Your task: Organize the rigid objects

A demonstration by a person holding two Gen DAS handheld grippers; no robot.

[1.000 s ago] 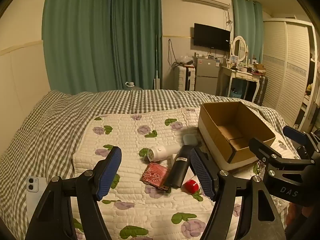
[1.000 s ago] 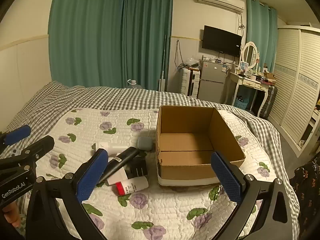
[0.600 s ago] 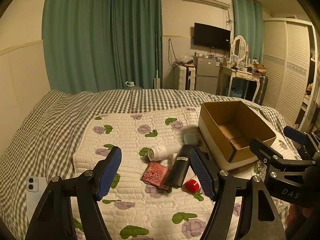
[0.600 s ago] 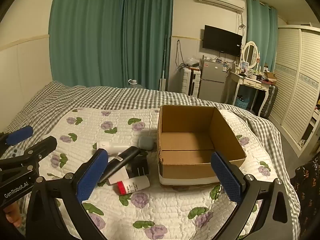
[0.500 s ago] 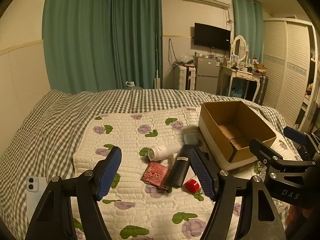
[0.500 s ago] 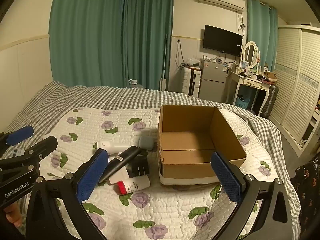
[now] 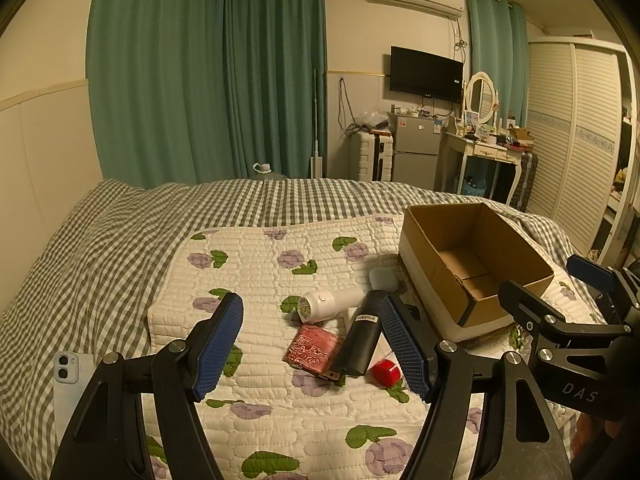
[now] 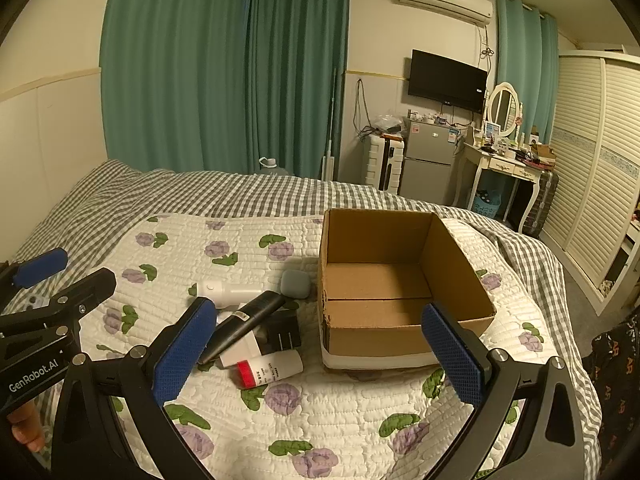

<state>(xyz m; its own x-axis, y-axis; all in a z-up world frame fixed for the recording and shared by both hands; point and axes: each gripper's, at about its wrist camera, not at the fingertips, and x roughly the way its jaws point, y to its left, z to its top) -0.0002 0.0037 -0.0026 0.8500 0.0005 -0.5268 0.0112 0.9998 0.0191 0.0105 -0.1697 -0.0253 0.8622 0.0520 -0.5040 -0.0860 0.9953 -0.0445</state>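
Note:
An open, empty cardboard box [image 8: 404, 312] [image 7: 472, 264] stands on a floral quilt. Left of it lies a small pile: a white cylinder device [image 7: 332, 304] [image 8: 228, 291], a black tube-shaped device [image 7: 362, 336] [image 8: 246, 320], a red patterned box [image 7: 310, 346], a white bottle with a red cap [image 8: 270, 368] [image 7: 386, 372], a grey-blue case [image 8: 295, 283] [image 7: 383, 279] and a black box [image 8: 282, 334]. My left gripper [image 7: 312, 350] is open and empty, hovering near the pile. My right gripper [image 8: 316, 354] is open and empty, in front of the box.
A white phone [image 7: 66, 380] lies on the checked bedspread at the left. Beyond the bed are green curtains, a small fridge [image 8: 428, 164], a dressing table [image 8: 504, 160] and a louvred wardrobe at the right.
Both grippers have barely drifted; the scene shifts very slightly in the views. Nothing was taken hold of or moved.

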